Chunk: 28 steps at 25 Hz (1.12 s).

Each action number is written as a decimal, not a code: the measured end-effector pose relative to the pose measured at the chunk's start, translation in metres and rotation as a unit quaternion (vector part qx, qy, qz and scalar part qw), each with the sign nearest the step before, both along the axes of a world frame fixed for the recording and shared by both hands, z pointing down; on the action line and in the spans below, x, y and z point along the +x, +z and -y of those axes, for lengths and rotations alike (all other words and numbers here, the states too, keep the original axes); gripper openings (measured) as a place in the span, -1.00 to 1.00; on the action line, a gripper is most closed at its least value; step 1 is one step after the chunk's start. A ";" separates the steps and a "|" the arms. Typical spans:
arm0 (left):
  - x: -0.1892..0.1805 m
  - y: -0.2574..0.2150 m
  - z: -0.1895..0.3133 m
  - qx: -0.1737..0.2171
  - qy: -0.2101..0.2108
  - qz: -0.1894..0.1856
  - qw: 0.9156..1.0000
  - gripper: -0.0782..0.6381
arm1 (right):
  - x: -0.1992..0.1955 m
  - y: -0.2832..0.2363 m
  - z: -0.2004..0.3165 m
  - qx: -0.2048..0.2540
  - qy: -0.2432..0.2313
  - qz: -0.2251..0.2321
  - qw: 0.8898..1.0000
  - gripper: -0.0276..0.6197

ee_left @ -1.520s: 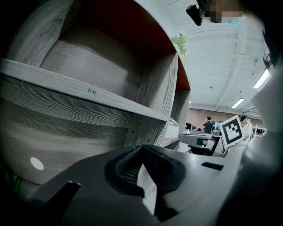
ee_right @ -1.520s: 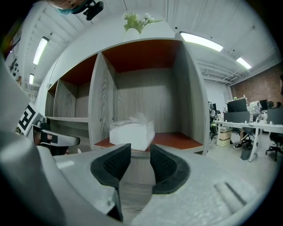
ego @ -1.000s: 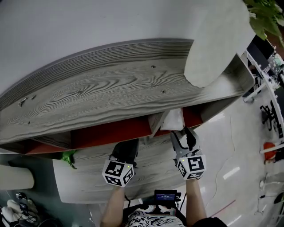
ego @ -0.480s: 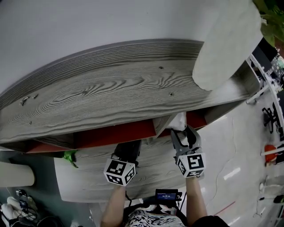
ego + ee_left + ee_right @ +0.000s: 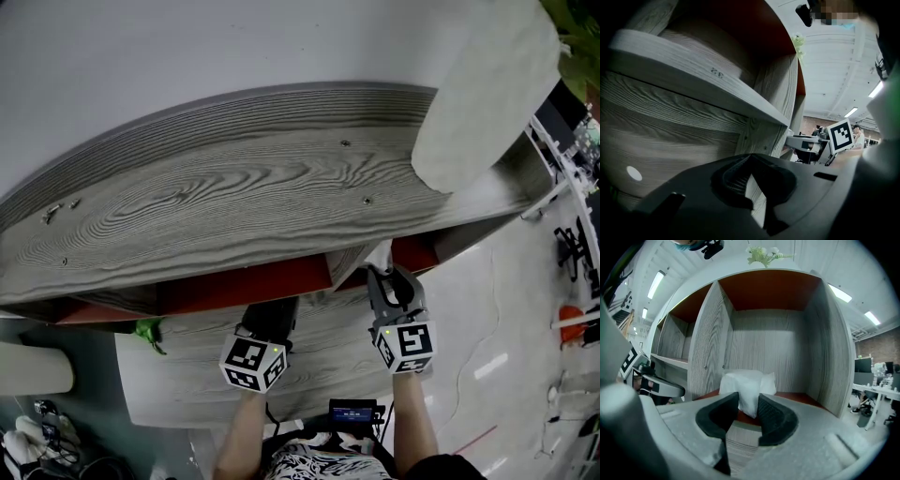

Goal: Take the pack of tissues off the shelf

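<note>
The white pack of tissues [image 5: 748,383] lies on the red floor of a shelf compartment [image 5: 801,399], against its left wall. My right gripper [image 5: 747,405] reaches into that compartment; its jaws have just been closing, and both dark pads now pinch the pack's near end. In the head view the right gripper [image 5: 391,281] pokes under the shelf's top board [image 5: 234,187], and only a sliver of the pack [image 5: 380,254] shows. My left gripper [image 5: 268,315] is held in front of the lower shelf, its tips together on nothing [image 5: 750,160].
A large white rounded object [image 5: 478,84] rests on the shelf top at the right. A small green thing [image 5: 145,332] sits at the shelf's left end. Grey wooden dividers [image 5: 710,348] wall the compartment. Office desks and chairs [image 5: 572,244] stand to the right.
The right gripper's jaws have closed in on the pack of tissues, and less of the pack shows under the top board. The left gripper has stayed put.
</note>
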<state>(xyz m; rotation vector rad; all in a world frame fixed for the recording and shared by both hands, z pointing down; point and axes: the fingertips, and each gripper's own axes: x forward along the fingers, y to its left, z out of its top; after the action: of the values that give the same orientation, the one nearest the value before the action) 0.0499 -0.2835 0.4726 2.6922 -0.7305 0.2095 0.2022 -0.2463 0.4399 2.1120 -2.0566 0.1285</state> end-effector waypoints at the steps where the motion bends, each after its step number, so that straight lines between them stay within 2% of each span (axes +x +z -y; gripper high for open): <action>1: -0.001 0.000 0.000 0.000 -0.001 0.000 1.000 -0.76 | 0.000 0.000 0.000 0.000 0.000 0.000 1.000 -0.54; 6: -0.004 -0.001 0.000 0.000 -0.002 -0.001 1.000 -0.76 | 0.001 -0.002 -0.001 0.003 0.004 0.008 1.000 -0.64; 21: -0.009 -0.010 -0.005 0.008 -0.008 -0.004 1.000 -0.76 | 0.001 -0.010 -0.012 0.024 0.010 0.048 0.999 -0.76; 25: -0.010 -0.017 -0.007 -0.007 -0.008 -0.032 0.999 -0.76 | 0.000 -0.015 -0.017 0.035 0.011 0.046 0.998 -0.76; 28: -0.013 -0.014 -0.007 -0.043 -0.016 -0.044 0.998 -0.76 | 0.002 -0.017 -0.022 0.044 0.014 0.055 0.997 -0.76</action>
<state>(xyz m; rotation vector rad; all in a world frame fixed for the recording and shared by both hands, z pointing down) 0.0367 -0.2760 0.4581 2.5881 -0.7204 0.1111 0.2041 -0.2247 0.4229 2.2327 -2.1314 0.1639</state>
